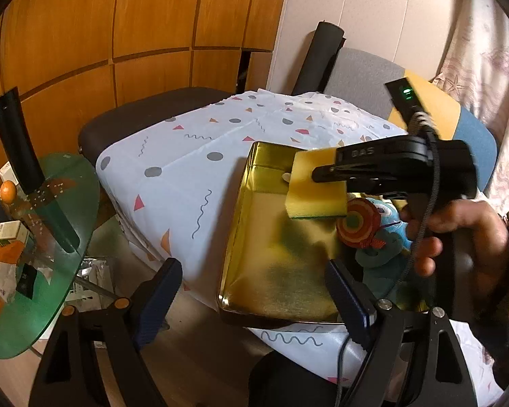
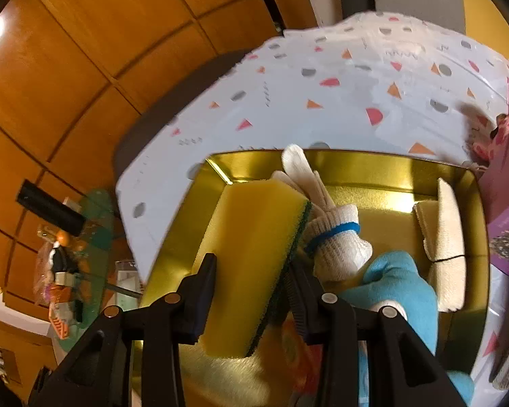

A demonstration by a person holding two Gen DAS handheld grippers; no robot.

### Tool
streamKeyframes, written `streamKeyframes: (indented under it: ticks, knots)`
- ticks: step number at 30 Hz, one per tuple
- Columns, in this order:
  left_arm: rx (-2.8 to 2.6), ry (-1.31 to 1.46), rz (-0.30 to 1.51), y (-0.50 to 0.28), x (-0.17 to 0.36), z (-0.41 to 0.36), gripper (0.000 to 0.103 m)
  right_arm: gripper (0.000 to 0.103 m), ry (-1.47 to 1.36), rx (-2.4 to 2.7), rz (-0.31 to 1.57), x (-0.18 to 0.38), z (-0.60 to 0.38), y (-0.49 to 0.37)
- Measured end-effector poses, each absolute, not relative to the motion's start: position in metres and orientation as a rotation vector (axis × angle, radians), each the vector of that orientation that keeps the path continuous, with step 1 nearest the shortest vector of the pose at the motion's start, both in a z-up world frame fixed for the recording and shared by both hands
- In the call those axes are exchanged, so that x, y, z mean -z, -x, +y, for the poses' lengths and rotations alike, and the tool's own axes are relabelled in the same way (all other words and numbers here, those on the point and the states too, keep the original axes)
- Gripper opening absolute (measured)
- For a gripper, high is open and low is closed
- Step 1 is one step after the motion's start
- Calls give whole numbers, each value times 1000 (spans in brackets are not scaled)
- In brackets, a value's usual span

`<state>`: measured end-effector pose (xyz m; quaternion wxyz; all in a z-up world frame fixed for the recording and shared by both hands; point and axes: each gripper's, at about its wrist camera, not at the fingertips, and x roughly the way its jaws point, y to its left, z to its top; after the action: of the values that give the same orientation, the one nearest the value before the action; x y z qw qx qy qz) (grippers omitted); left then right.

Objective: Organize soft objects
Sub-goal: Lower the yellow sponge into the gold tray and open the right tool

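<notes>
Right now the placing step is in hand: the right tool grips a sponge by its faces, poised over the gold tin on the counter, beside a rolled glove and blue plush. The left tool hangs wide and empty. Next, I judge, lower the sponge into the bare corner and release.

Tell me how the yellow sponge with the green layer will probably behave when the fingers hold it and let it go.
The sponge is foam, so it probably squashes a little between the right gripper fingers and springs back. It looks light for its size. Its flat block shape suggests it would land flat in the gold tin and not roll.
</notes>
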<state>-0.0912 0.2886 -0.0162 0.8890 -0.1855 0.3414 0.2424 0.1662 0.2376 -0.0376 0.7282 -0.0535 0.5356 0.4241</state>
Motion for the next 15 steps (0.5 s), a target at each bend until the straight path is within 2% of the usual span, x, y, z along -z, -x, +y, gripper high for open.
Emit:
streamKeyframes:
  ticks: [6, 8, 10, 15]
  knots:
    - [-505, 401, 715, 91, 19, 292, 86, 45, 72, -901, 1251, 57, 236, -179]
    - [-505, 397, 710, 91, 18, 291, 86, 55, 50, -902, 1238, 50, 229, -179]
    - [-506, 395, 714, 90, 19, 291, 86, 78, 40, -914, 1218, 43, 222, -177]
    - [-505, 391, 710, 90, 17, 288, 86, 79, 22, -908, 1179, 29, 204, -173]
